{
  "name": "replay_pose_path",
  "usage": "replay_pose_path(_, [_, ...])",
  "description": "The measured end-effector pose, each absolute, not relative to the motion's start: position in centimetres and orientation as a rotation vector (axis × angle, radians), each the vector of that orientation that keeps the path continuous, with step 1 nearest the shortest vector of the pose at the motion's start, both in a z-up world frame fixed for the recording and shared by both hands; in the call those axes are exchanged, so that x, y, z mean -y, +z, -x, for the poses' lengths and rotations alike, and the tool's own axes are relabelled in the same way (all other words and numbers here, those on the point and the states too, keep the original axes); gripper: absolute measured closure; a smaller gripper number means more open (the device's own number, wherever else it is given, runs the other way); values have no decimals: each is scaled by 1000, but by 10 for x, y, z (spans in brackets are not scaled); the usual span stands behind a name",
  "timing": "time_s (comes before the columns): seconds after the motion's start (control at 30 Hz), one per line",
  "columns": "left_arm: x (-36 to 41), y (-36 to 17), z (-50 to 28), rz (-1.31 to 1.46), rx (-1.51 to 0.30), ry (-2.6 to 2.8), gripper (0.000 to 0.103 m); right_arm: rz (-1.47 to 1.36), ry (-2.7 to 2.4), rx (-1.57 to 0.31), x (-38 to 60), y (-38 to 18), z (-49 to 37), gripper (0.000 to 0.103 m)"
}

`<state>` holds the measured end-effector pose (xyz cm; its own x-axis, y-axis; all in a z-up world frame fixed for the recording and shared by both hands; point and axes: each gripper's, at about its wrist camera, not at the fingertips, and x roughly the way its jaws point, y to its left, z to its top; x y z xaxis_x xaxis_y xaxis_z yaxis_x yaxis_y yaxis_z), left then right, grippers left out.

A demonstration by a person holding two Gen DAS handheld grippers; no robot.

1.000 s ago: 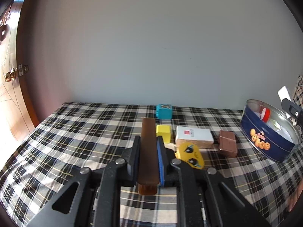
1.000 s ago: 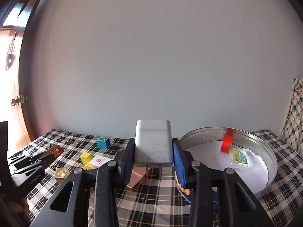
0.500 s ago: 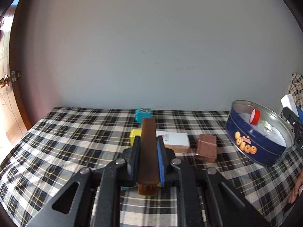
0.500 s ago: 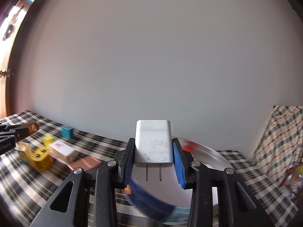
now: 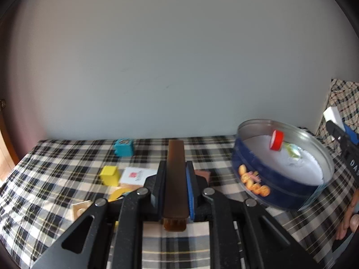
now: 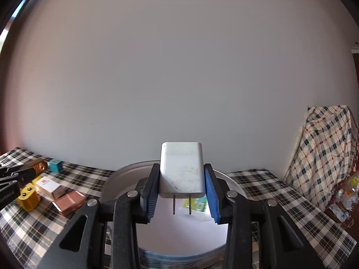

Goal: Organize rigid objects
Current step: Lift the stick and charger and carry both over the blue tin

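Note:
My left gripper [image 5: 175,168] is shut on a long brown translucent bar [image 5: 175,179] held above the checked cloth, left of the round blue cookie tin [image 5: 276,183]. In the tin lie a red cap [image 5: 277,140] and a small green packet [image 5: 292,153]. My right gripper [image 6: 182,179] is shut on a white wall charger [image 6: 182,168], prongs toward the camera, held over the tin [image 6: 125,177]. In the left wrist view the right gripper [image 5: 343,136] shows at the right edge, beyond the tin. In the right wrist view the left gripper [image 6: 33,170] sits at the far left with the bar.
On the cloth lie a teal block [image 5: 123,147], a yellow cube [image 5: 109,174], a white box with a red mark [image 5: 137,176], a brown block [image 6: 69,202], a yellow toy [image 6: 29,196] and a wooden cube [image 5: 79,209]. A checked cloth drapes a shape [image 6: 327,148] at the right. A hand [image 5: 350,219] shows at the right edge.
Both grippers moved right toward the tin with their objects. In the right wrist view the tin now lies directly under the charger; in the left wrist view the tin is nearer and the blocks shifted left.

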<state>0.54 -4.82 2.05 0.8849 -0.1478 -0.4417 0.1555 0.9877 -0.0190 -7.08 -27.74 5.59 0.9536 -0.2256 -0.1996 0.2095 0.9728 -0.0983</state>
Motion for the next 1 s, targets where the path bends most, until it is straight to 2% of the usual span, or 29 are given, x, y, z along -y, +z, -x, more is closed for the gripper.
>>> replay_pose_path(0.67, [145,33,-26,-50,-413,-275,89,-12,-341,-327,358,44,44,63])
replay_pose_path(1.0, [199,18,-37,-109,-462,-334,89,-25,-313,-436,372,29,16,63])
